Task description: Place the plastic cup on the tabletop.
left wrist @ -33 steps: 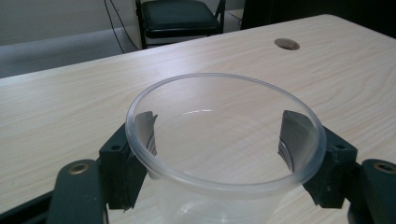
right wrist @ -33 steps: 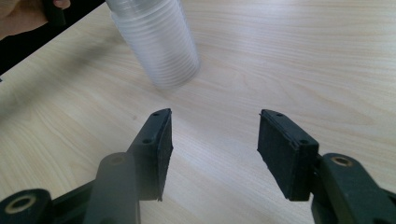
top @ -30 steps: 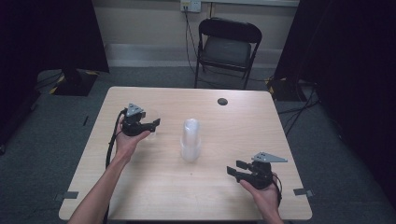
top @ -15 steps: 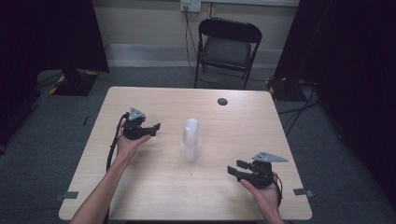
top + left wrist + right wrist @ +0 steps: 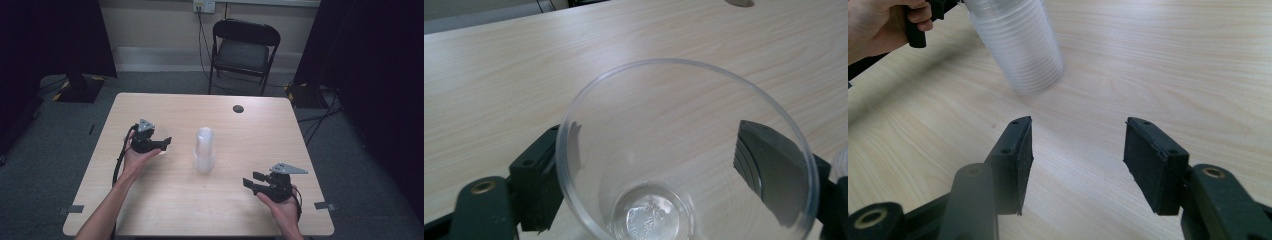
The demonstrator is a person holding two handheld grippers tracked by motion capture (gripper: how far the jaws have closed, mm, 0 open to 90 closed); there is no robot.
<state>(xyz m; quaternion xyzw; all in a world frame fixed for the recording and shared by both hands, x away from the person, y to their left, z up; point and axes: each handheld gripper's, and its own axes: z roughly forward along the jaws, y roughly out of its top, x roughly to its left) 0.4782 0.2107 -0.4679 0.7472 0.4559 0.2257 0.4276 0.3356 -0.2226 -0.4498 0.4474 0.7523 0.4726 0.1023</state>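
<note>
High view, left gripper [image 5: 161, 145] near a cup stack [image 5: 204, 150] at mid-table [image 5: 165, 210], right gripper [image 5: 255, 181] spread with nothing between its jaws; left gripper view, clear cup [image 5: 684, 155] upright between jaws that had just been opening, pads apparently clear of it; right gripper view, stack ahead of parted jaws.

A light wooden counter [image 5: 165, 210] stands on grey carpet [image 5: 360, 165]. A small dark round disc [image 5: 238, 108] lies on it near the far edge, right of the middle. Behind the far edge stands a black folding chair [image 5: 243, 52], and a cable [image 5: 202, 30] hangs from a wall socket [image 5: 204, 5].
</note>
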